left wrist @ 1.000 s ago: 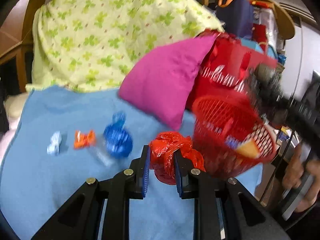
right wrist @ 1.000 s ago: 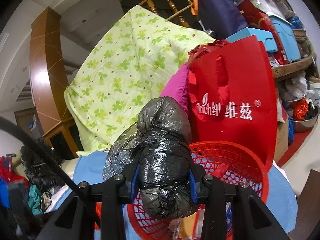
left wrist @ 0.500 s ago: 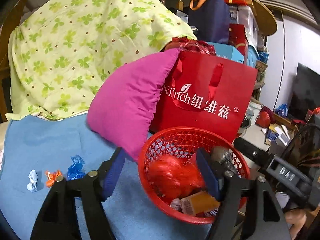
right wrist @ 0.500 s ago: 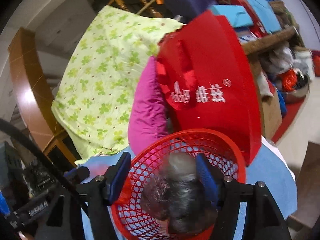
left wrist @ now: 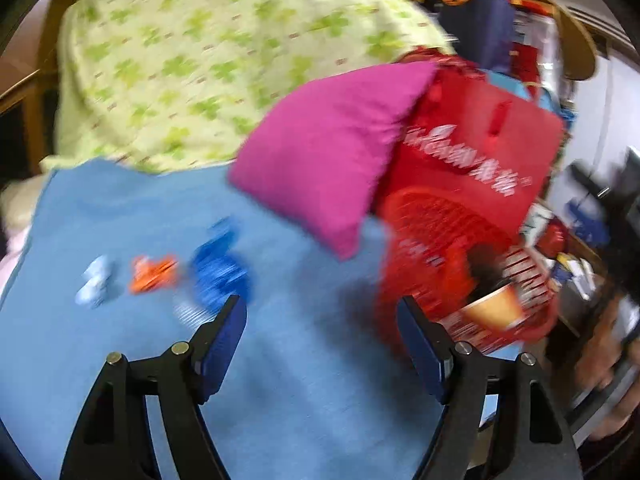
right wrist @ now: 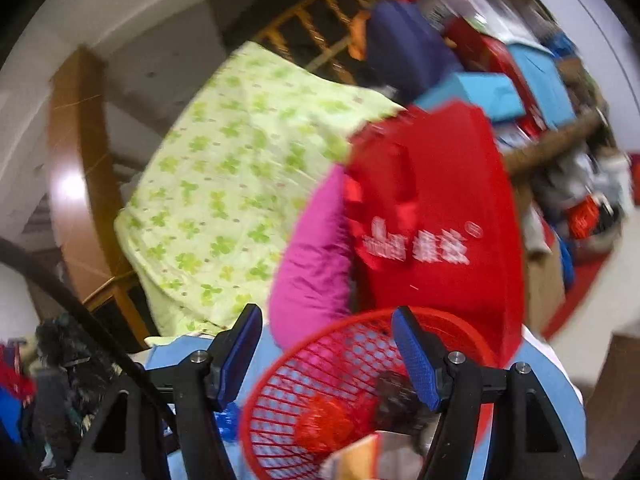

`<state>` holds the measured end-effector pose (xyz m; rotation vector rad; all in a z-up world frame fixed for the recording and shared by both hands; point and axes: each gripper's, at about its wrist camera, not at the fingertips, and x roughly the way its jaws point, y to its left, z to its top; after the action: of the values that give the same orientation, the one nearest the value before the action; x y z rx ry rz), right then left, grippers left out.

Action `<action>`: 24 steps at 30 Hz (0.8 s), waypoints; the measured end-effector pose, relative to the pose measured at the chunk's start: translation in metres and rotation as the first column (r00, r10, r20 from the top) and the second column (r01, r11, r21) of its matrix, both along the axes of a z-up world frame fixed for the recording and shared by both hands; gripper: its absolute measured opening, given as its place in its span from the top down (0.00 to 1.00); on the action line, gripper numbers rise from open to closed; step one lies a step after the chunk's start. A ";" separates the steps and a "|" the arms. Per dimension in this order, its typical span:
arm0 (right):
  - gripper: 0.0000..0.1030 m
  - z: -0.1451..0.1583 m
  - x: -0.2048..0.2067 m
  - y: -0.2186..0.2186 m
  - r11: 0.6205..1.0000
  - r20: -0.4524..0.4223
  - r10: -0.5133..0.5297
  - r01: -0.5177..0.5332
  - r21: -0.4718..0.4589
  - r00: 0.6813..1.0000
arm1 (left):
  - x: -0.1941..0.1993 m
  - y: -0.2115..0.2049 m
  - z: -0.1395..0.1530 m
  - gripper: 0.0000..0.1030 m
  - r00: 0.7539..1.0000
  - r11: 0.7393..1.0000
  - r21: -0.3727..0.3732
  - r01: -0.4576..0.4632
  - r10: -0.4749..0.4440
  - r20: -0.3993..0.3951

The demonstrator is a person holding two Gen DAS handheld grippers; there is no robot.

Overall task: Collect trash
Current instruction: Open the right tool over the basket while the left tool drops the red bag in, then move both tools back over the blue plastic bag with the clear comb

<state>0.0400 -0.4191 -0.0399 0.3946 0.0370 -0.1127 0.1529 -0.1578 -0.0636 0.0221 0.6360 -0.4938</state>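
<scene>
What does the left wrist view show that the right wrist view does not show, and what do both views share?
Only the left wrist view shows the light blue scrap and the orange scrap lying on the blue cloth, and the open left gripper with nothing between its fingers.

Only the right wrist view shows the wooden railing, the black bag and red bag inside the basket, and the empty, open right gripper.

Both show the red basket, pink pillow, red shopping bag and green-patterned blanket.

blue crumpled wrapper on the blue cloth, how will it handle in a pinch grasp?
The blue wrapper looks like crumpled thin plastic, so probably very light and squashy, collapsing between pads. Likely slippery film. It lies loose on the blue cloth, so a push would probably slide it.
</scene>
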 end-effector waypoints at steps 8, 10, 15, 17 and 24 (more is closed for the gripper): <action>0.31 0.007 0.015 0.085 0.965 0.039 0.205 -0.195 -0.178 0.978 | 0.018 0.110 -0.044 0.24 0.953 0.958 0.024 -0.287 0.288 -0.090; 0.31 0.003 0.027 0.108 0.946 0.000 0.256 -0.250 -0.206 0.967 | 0.022 0.124 -0.048 0.24 0.940 0.944 0.032 -0.328 0.330 -0.084; 0.31 -0.013 0.057 0.148 0.916 -0.119 0.311 -0.331 -0.227 0.943 | 0.030 0.144 -0.058 0.24 0.926 0.930 0.045 -0.366 0.369 -0.078; 0.31 -0.020 0.072 0.158 0.911 -0.175 0.316 -0.349 -0.218 0.933 | 0.032 0.146 -0.064 0.24 0.926 0.930 0.045 -0.365 0.368 -0.086; 0.31 -0.062 0.130 0.177 0.921 -0.408 0.273 -0.359 -0.150 0.871 | 0.051 0.156 -0.077 0.24 0.905 0.915 0.071 -0.397 0.403 -0.134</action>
<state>0.1704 -0.2424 -0.1016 0.1326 0.4712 0.1356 0.2036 -0.0019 -0.1407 -0.1053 0.7728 -0.0829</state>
